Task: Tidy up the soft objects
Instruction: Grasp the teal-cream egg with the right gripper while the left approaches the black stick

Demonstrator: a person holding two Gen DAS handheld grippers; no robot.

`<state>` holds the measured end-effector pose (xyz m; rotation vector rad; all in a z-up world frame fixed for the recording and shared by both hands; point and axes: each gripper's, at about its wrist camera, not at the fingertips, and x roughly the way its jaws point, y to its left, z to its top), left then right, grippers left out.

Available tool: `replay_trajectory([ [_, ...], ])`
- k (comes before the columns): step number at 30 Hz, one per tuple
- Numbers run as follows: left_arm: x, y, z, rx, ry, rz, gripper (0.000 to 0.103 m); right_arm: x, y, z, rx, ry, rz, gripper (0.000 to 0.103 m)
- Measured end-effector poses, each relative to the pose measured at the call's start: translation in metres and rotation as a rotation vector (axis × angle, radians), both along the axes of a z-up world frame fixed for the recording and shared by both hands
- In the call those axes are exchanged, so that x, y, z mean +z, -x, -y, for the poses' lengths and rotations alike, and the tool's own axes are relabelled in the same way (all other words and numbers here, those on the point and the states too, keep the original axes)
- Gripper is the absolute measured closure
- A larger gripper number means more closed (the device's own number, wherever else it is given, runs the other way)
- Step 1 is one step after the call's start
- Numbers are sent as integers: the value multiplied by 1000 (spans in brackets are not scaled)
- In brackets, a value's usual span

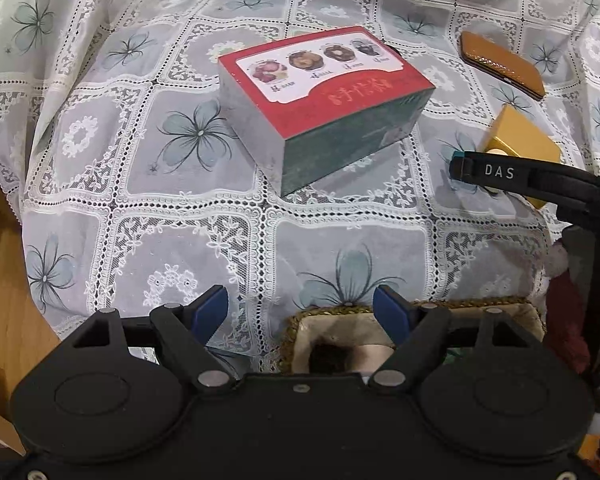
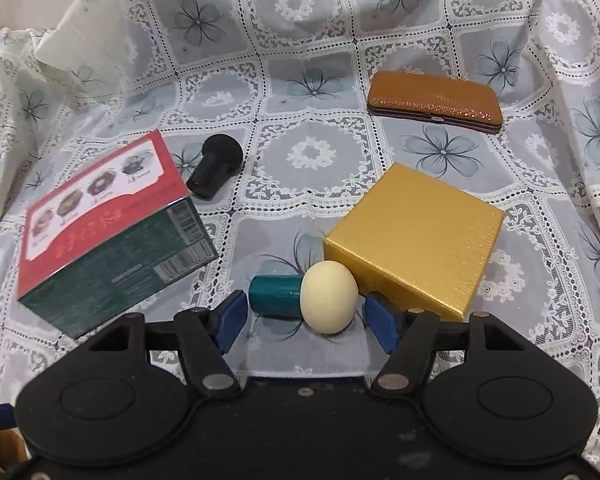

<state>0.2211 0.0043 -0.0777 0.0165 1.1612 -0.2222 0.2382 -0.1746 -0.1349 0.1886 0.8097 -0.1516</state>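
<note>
- My right gripper (image 2: 304, 322) points down at the surface (image 2: 312, 152), which a white lace cloth with grey flowers covers.
- Between its blue fingers (image 2: 232, 320) lies a small brush-like thing with a teal handle and a cream round head (image 2: 304, 298). I see a gap on each side, so the fingers stand partly apart and do not press on it.
- The cream head lies just beside the gold box (image 2: 416, 236).
- To the left a red and green box (image 2: 108, 232) rests on the cloth, and behind it lies a black brush-like thing (image 2: 216, 166).
- A brown case (image 2: 436, 102) lies farther back, well apart from the gold box.
- My left gripper (image 1: 300, 312) has its fingers (image 1: 210, 310) moderately apart with nothing between them.
- Under the left gripper, at the near edge, I see a beige basket with a braided rim (image 1: 328, 322); what is inside I cannot tell.
- In the left wrist view, the finger of the right gripper reaches in front of the gold box.
</note>
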Motion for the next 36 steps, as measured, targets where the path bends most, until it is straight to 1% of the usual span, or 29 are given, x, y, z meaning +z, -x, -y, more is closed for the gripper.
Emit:
replay_trajectory([
  [2,0,-1,-1,3,-4,3,28,-2,-3,0,1,-9,-3,44],
  [6,3,-6,-3,6,-14,16,28,-2,-2,-1,9,2,0,45],
  [9,13,-11,-2,2,-23,52,28,-3,-1,1,12,-11,-3,45],
  [13,39,-28,5,-27,-34,135,28,-3,-1,3,9,-26,2,44],
  [16,62,-48,14,-49,-30,206,26,-4,0,3,9,-27,8,44],
  [20,83,-84,31,-78,-6,243,26,-5,1,4,11,-37,13,44],
  [21,87,-95,38,-90,-11,254,26,-5,1,5,11,-45,13,44],
  [24,89,-120,58,-124,-57,281,26,-5,1,8,11,-65,13,44],
  [26,84,-140,74,-144,-132,299,26,-4,1,9,13,-76,13,44],
  [27,80,-151,84,-166,-185,309,26,-4,1,10,14,-83,13,44],
  [28,75,-162,94,-201,-232,306,27,-4,1,11,15,-90,13,44],
  [29,70,-171,100,-229,-260,286,28,-4,1,12,14,-96,14,44],
  [30,64,-181,107,-253,-276,248,28,-4,1,12,14,-100,14,44],
  [33,49,-197,120,-315,-248,137,28,-5,1,13,14,-109,16,44],
  [36,31,-204,132,-358,-266,70,30,-5,1,13,17,-113,16,43],
])
